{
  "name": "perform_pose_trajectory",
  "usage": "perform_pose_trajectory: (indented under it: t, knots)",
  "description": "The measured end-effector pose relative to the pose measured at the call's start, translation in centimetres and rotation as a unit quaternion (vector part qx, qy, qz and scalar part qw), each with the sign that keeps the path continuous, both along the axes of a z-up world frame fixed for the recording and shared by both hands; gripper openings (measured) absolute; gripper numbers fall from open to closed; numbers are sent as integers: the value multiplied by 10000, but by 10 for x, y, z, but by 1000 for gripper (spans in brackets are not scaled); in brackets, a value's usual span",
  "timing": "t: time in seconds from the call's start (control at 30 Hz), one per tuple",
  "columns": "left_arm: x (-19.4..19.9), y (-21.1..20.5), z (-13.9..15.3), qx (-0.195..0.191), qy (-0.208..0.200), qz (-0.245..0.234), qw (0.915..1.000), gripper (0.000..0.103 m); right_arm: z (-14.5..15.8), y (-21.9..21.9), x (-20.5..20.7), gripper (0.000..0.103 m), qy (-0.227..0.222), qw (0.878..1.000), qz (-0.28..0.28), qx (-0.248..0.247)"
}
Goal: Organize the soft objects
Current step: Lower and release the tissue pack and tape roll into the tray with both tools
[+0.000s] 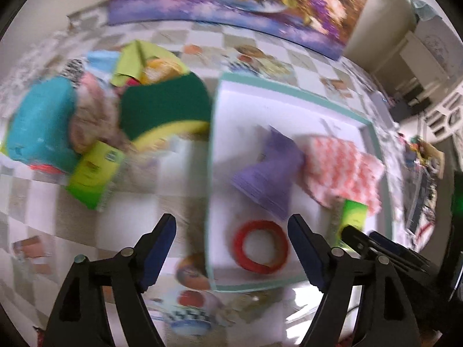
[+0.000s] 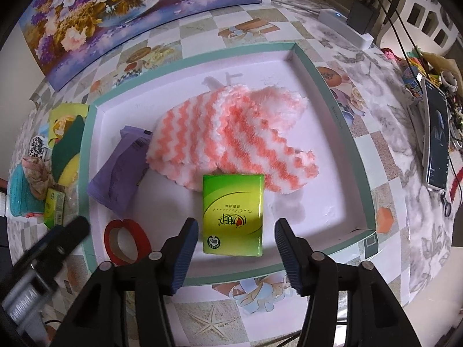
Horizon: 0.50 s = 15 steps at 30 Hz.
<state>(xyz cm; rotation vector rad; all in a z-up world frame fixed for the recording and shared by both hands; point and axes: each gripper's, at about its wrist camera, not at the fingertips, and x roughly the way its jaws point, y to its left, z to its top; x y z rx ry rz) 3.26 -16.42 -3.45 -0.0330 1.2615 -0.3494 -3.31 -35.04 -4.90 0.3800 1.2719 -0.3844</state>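
A white tray with a teal rim holds a pink-and-white striped fluffy cloth, a purple tissue pack, a green tissue pack and a red tape ring. My right gripper hangs open over the green pack, with gaps on both sides of it. My left gripper is open above the tray's near left edge, close to the red ring, holding nothing. Left of the tray lie a green-and-yellow sponge, a teal pack, a pinkish cloth and another green pack.
A flower painting leans at the back of the chequered tablecloth. A phone, a white power strip with a charger, and small clutter sit at the right. The left wrist view is motion-blurred.
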Motion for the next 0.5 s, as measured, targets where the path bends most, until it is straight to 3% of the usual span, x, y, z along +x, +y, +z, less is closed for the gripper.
perform_pose_trajectory:
  t: [0.03,0.13,0.4,0.5]
  knots:
    - [1,3,0,73,-35,71,9999,82,0,0,0,75,-2,10000,17,-15]
    - [5,10,-4,261,-49,292,9992,92,0,4,2,79,-34,9999,84,-83]
    - [12,39,-16,232,249,950,9949,92,-1,7,5,102,-2,9996,166,-245]
    - [12,46,-18,306,261,1112,9930,92,1,7,5,103,-34,9993,189,-315]
